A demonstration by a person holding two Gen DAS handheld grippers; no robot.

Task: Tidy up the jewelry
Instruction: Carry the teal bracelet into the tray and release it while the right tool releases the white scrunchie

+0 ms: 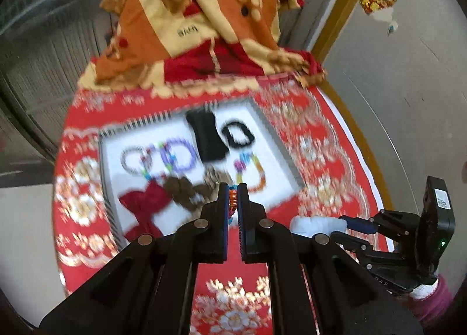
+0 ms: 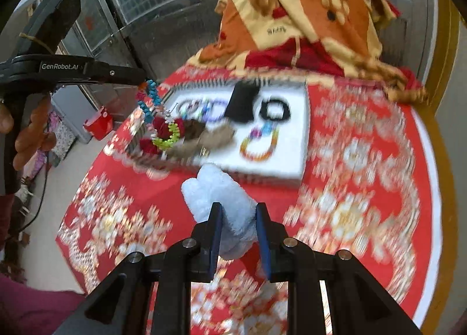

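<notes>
Nearest, the right gripper (image 2: pixel 238 235) pinches a pale blue plush pouch (image 2: pixel 219 206) above the red floral tablecloth (image 2: pixel 350 160); to the left, the left gripper (image 1: pixel 232 203) is pressed together on a multicoloured beaded bracelet (image 2: pixel 154 113) dangling over the white tray (image 2: pixel 292 142); farther off lie more bracelets; swinging could catch the loop on the pouch mouth.

White lettering "GenRobot.AI" runs along the left gripper (image 2: pixel 143 79) at left; "love" is printed repeatedly on the patterned cloth (image 2: pixel 292 14) heaped at the far side.
</notes>
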